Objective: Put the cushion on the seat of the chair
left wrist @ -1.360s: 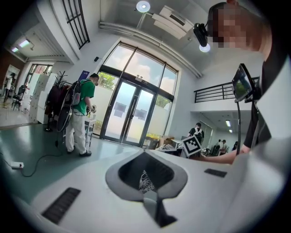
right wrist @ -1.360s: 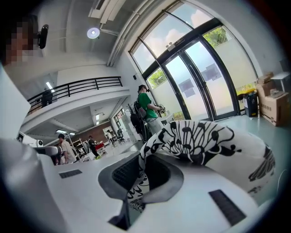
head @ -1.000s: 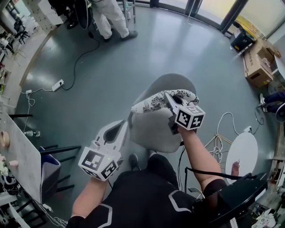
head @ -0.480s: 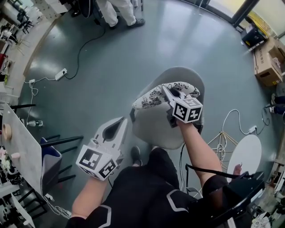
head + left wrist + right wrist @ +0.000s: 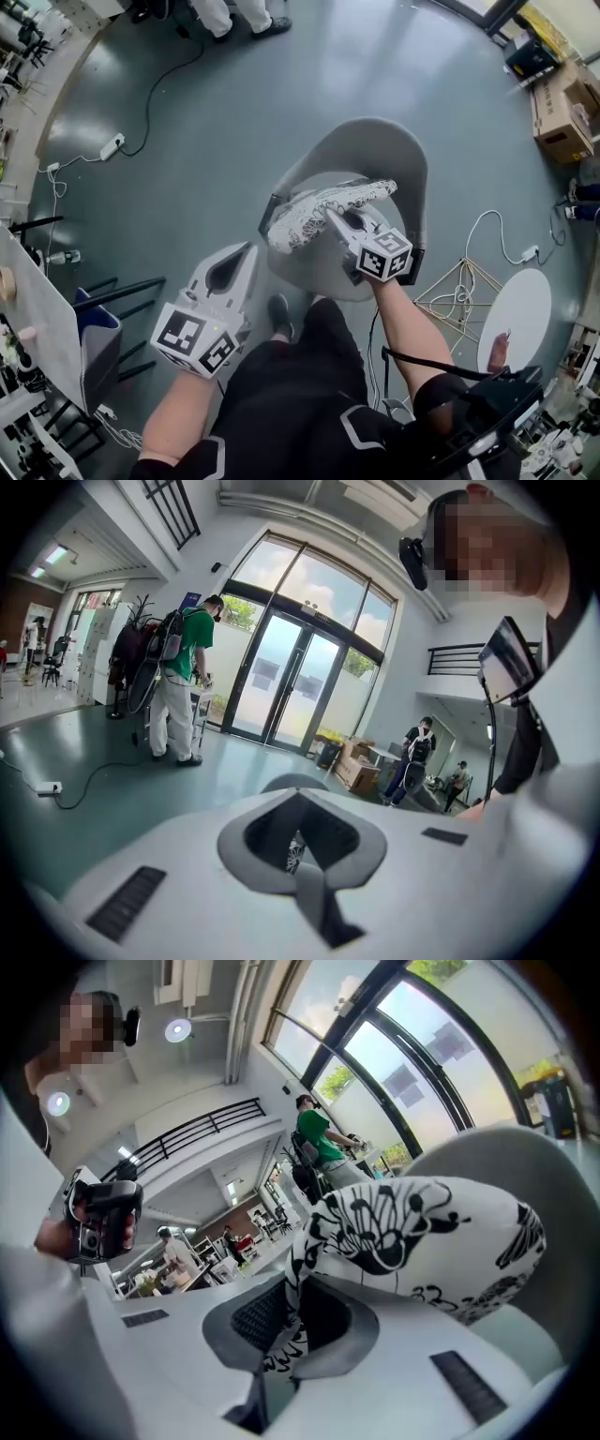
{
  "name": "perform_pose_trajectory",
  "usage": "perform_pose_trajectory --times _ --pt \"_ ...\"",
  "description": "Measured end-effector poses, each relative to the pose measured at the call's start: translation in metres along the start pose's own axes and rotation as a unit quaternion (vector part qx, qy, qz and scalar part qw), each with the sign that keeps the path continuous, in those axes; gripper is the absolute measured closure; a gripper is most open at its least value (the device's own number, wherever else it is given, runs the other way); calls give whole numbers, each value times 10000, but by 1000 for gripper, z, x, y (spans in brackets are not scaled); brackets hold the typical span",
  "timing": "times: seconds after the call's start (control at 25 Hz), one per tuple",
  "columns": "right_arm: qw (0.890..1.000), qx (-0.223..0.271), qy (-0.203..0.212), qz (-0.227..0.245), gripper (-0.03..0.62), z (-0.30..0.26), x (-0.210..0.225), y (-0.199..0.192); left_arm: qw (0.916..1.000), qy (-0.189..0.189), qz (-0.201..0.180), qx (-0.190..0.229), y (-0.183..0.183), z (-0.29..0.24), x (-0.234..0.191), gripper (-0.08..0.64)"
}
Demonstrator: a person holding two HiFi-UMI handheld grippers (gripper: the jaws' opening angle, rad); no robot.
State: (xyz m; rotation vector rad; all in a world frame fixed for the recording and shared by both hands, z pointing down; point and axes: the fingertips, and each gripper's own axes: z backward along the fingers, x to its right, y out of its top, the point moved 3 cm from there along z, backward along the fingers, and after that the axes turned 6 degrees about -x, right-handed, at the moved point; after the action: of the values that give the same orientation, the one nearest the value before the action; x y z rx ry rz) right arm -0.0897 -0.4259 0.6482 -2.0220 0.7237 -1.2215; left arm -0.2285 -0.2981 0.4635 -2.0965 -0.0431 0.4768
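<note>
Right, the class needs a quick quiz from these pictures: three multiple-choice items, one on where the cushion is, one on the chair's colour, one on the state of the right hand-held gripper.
1. Where is the cushion?
A. On the floor
B. Held over the chair's seat
C. On the round white table

2. What colour is the chair?
A. Grey
B. Red
C. Yellow

3. The right hand-held gripper is:
A. Open and empty
B. Shut on the cushion
C. Shut on a cable

Answers:
1 B, the cushion hangs from the gripper above the seat.
2 A, its back and seat are both grey.
3 B, the right gripper view shows patterned fabric pinched between its jaws.
</note>
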Motion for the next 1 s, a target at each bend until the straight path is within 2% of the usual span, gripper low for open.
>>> perform_pose_trajectory --times 0.12,0.36,0.6,0.8,1.0 --pt "9983 -2 -264 -516 566 14 19 -39 9998 -95 -14 -199 -14 -9 1 552" --pt "9874 -343 -1093 -1088 566 52 53 -110 9980 -357 -129 -500 -37 -22 12 552" --pt "9663 -484 -1720 -1854 566 88 67 -178 9954 -560 -209 -747 -59 -24 22 552" --pt "9499 -562 -2014 -2322 566 105 65 -226 9937 -686 -156 -873 -69 -22 27 552" --pt "9281 -614 -2362 -2813 566 116 64 -266 9903 -863 -355 -1026 -78 -22 36 552"
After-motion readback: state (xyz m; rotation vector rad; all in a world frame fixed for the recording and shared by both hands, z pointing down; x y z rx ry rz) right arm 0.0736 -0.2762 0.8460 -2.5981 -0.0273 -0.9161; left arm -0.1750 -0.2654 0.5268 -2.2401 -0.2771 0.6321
